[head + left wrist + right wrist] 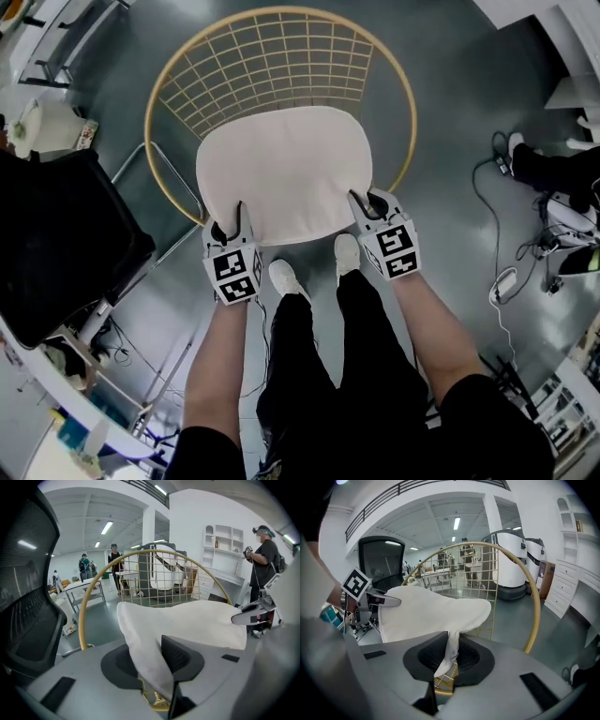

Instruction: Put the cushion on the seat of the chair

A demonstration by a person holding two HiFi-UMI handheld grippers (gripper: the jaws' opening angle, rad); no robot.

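Observation:
A cream cushion is spread over the front of a round gold wire chair, below its mesh back. My left gripper is shut on the cushion's near-left corner. In the left gripper view, a thick fold of the cushion runs down between the jaws of the left gripper. My right gripper is shut on the near-right corner. There, a thin strip of the cushion is pinched in the right gripper. The gold frame shows beneath both grippers. I cannot tell whether the cushion rests on the seat.
A black office chair stands close on the left. The person's white shoes are just in front of the chair. Cables trail on the floor at right. Another person stands at right, by white shelves.

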